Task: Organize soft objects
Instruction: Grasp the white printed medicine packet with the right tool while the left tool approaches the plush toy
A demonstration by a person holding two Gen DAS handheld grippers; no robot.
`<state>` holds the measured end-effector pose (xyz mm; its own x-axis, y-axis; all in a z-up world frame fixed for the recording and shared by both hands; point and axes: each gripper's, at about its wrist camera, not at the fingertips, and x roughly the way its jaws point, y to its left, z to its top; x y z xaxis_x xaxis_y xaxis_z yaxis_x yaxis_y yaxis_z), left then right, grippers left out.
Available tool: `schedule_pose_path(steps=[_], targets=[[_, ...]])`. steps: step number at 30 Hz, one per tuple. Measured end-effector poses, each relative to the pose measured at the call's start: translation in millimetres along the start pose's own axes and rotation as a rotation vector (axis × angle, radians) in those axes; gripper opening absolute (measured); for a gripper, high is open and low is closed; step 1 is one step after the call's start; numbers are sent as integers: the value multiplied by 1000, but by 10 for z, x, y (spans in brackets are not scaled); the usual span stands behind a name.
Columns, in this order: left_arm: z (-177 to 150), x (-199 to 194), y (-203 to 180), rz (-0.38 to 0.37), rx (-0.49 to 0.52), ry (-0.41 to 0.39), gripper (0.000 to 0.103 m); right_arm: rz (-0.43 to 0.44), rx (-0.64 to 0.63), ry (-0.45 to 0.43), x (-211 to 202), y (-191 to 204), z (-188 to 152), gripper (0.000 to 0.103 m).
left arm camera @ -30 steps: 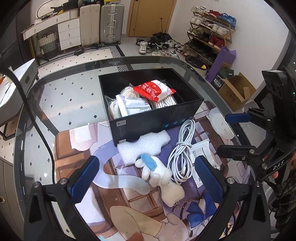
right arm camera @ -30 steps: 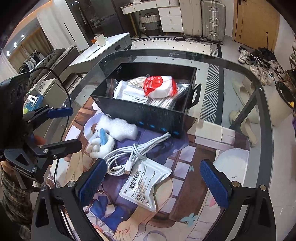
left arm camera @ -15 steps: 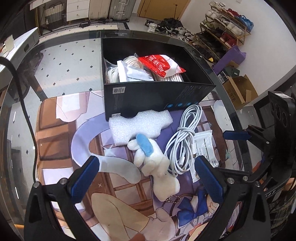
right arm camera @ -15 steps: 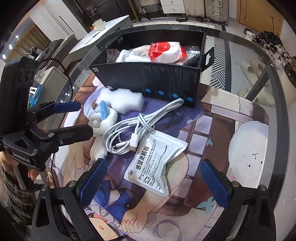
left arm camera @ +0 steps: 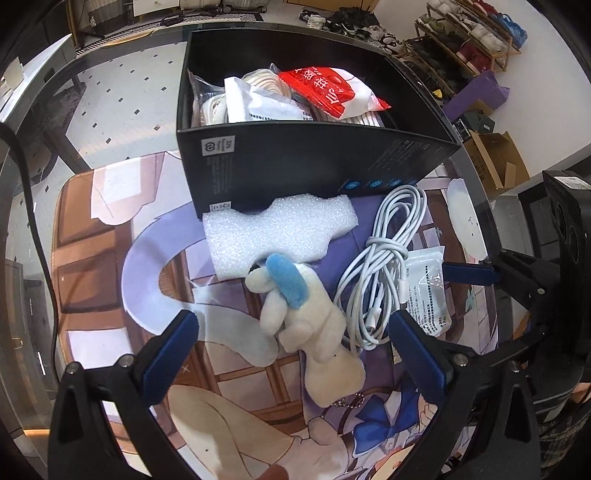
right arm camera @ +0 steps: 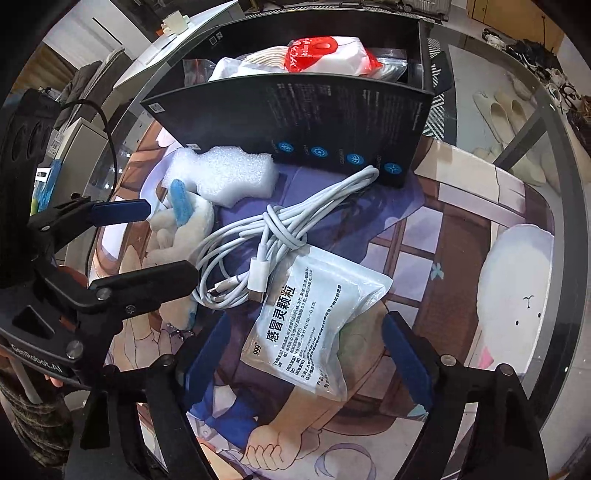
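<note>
A white plush toy [left arm camera: 314, 321] with a blue ear lies on the printed mat, between the wide-apart pads of my left gripper [left arm camera: 295, 350], which is open and points down at it. My right gripper [right arm camera: 306, 350] hangs over a white medicine pouch [right arm camera: 317, 314]. Its jaws are closing with the pouch between them, and the pads stand clear of it. A coiled white cable [right arm camera: 266, 240] lies between toy and pouch. White foam [left arm camera: 280, 229] rests against the black box [left arm camera: 314, 166], which holds several packets.
The mat [right arm camera: 461, 229] covers a round glass table whose rim [right arm camera: 565, 258] curves close on the right. The box wall stands just beyond the loose items. Slippers [right arm camera: 498, 110] show through the glass, and a shoe rack [left arm camera: 472, 33] and cardboard box [left arm camera: 495, 158] stand on the floor.
Both grippers have come down closer to the mat and tipped more steeply downward. The right jaws have narrowed around the pouch. Nothing on the mat has moved.
</note>
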<state>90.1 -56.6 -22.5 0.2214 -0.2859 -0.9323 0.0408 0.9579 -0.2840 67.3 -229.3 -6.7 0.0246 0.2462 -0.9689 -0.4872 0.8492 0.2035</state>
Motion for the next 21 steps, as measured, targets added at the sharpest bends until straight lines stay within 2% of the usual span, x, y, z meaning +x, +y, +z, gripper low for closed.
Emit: schedule_pose_path(steps=[8,12,18,21], targets=[[91,55,96,-11,-42,21,103,-95,-22,15,64,112,39,78],[107,54,118,-14,-46,29,103,-168,-61,23,100,188,40,66],[113,30,179,-20,-63,27,103,-180,-55,12,46,117,4,50],[128,15,238,-40,-89,26,102,-176,-57,9,33,106,-14,47]])
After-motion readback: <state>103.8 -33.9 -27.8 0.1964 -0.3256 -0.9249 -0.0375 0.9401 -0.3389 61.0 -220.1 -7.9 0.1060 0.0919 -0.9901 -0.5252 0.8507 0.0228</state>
